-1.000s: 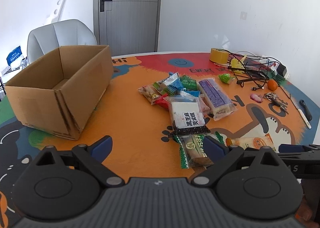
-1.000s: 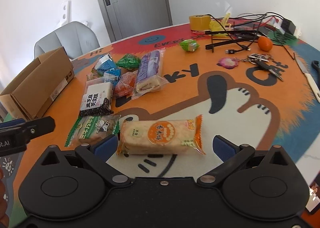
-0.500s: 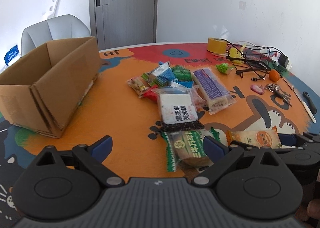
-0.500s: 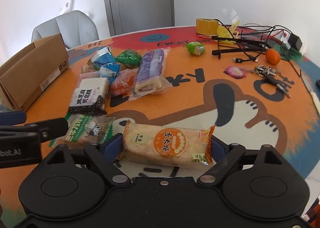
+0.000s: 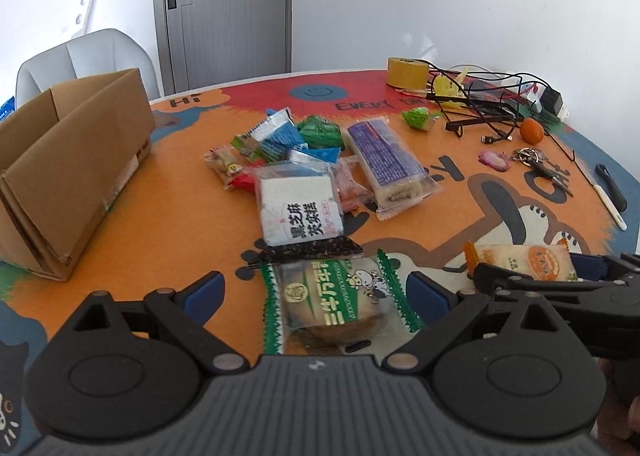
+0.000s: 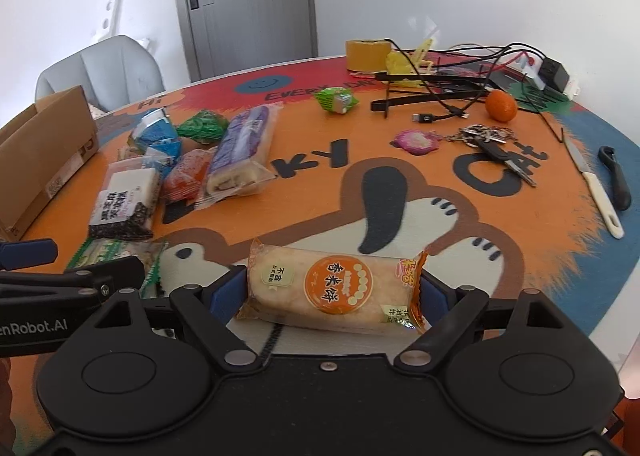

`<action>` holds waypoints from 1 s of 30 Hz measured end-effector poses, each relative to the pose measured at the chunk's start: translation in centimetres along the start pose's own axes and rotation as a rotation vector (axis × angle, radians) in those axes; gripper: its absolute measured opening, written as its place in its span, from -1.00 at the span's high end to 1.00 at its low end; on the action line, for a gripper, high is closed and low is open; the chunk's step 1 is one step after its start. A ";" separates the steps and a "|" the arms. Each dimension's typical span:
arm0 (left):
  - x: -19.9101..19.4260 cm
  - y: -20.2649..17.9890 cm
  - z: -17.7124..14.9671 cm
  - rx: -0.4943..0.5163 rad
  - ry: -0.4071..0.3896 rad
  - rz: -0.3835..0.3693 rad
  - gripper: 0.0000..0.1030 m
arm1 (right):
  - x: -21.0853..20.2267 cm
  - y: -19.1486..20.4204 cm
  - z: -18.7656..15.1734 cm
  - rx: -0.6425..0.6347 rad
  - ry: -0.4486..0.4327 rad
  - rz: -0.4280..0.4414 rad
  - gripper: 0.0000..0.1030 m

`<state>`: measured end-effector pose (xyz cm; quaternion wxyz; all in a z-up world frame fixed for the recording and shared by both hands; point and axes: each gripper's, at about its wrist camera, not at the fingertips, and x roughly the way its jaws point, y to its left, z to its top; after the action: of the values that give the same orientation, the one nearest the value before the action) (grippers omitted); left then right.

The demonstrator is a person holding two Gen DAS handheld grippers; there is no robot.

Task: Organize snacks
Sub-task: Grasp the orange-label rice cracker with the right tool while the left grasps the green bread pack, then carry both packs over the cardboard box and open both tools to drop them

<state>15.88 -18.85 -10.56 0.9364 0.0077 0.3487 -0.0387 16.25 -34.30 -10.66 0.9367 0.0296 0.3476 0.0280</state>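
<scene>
Glossy wrappers on a matt printed mat

The snack packets (image 5: pixel 298 160) wore shiny crinkled plastic film, and the rice cracker pack (image 6: pixel 332 290) between the right gripper's (image 6: pixel 334 296) matt black plastic arms gleamed too. The cardboard box (image 5: pixel 72 172) at far left looked dull, brown and papery. The table mat (image 6: pixel 440 240) seemed matt and faintly fuzzy, like cloth. Far right, the keys (image 6: pixel 492 140) glinted as metal beside a dimpled orange (image 6: pixel 501 106) and a smooth tape roll (image 6: pixel 367 55).

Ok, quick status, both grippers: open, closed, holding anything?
Left gripper: open, straddling the green-edged snack pack, pads clear of it.
Right gripper: closed on the orange-label rice cracker pack, pads at both ends.
</scene>
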 end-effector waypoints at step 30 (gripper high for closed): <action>-1.8 3.3 -0.2 -0.071 -0.053 -0.021 0.43 | -1.2 3.6 1.3 -0.044 -0.064 0.054 -0.56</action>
<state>14.70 -15.39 -9.58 0.9445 -0.0302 0.3250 -0.0364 16.11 -30.88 -8.64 0.9467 0.0194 0.3159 0.0601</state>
